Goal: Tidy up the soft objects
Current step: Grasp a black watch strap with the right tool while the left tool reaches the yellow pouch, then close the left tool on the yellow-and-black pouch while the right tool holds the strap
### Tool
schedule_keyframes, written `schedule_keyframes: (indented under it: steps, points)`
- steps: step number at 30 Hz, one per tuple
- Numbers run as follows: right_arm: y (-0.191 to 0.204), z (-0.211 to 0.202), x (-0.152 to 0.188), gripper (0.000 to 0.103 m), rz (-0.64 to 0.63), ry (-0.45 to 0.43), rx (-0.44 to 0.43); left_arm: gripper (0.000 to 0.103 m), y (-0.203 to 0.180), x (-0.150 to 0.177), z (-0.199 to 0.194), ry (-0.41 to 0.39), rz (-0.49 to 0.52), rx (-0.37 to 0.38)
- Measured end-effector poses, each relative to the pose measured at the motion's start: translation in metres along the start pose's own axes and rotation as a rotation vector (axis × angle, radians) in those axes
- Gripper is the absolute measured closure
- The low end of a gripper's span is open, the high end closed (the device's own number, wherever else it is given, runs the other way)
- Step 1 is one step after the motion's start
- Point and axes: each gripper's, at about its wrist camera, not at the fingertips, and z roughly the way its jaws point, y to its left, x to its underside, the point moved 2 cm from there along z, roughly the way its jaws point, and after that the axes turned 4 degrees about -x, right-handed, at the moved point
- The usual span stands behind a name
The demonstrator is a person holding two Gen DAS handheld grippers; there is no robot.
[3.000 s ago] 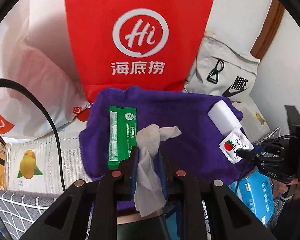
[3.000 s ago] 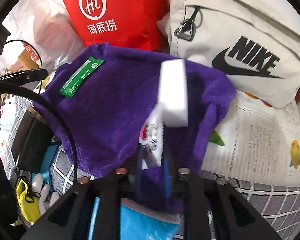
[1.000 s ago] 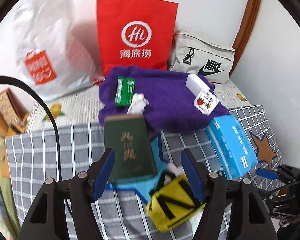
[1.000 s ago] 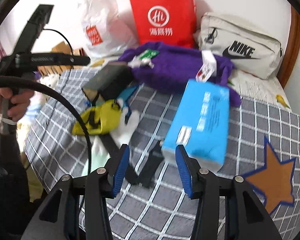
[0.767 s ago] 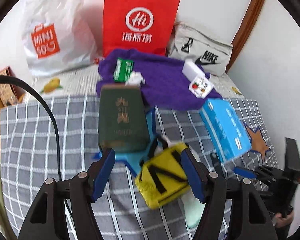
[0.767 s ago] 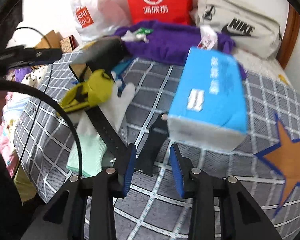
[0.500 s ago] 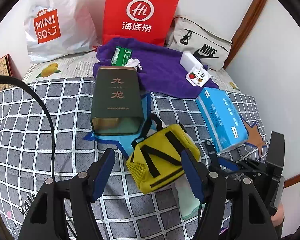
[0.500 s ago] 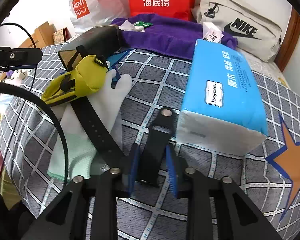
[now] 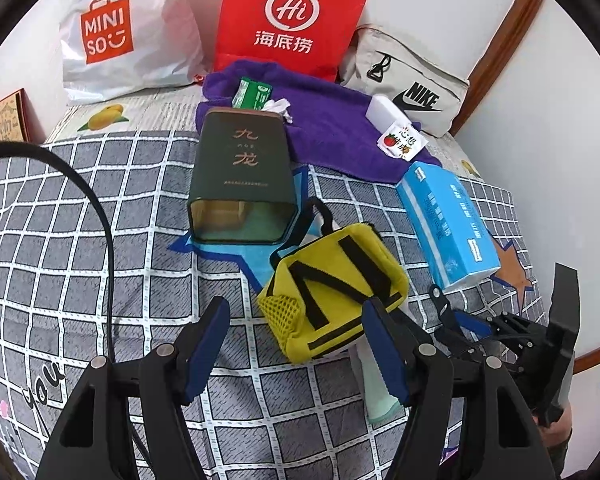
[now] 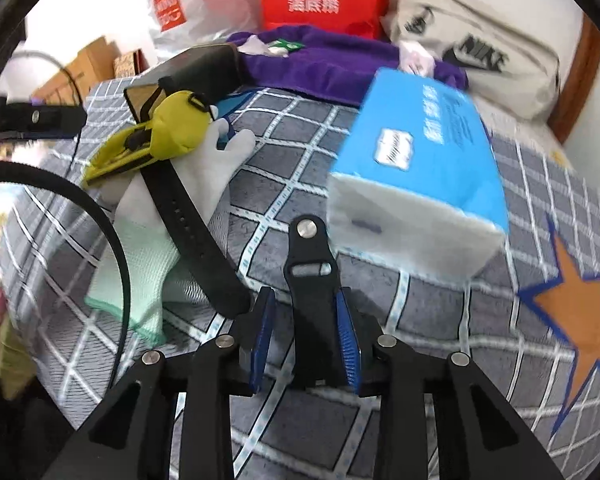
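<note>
My right gripper (image 10: 305, 334) has just dropped onto the short black rubber watch strap piece (image 10: 309, 264) lying on the grey checked bedspread (image 10: 440, 320) beside the blue tissue pack (image 10: 420, 168). Its jaws have been closing and now bracket the strap, but I can't tell if they're pinching. My left gripper (image 9: 296, 348) hangs spread and empty above the yellow fabric pouch (image 9: 332, 280), so that's probably next.
</note>
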Motion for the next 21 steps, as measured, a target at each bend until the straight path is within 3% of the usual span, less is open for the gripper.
schedule_keyframes:
  steps: [1,7,13,16,21]
  points:
    - [0.0,0.0,0.0,0.082,-0.007,-0.007,-0.012,0.037,0.001,0.001,0.001,0.002,-0.003,-0.001]
    - [-0.014,-0.012,0.001,0.082,0.074,-0.022,-0.119,0.037,0.002,0.007,0.006,-0.002,0.018,0.005]
    - [-0.012,-0.034,-0.005,0.082,0.064,-0.065,-0.126,0.034,-0.009,0.005,0.019,0.02,0.047,0.094]
    - [-0.015,-0.04,-0.005,0.082,0.072,-0.076,-0.14,0.025,-0.019,0.01,0.025,0.025,0.093,0.102]
    - [-0.019,-0.037,-0.002,0.082,0.083,-0.066,-0.145,0.021,-0.034,0.004,0.041,0.036,0.116,0.079]
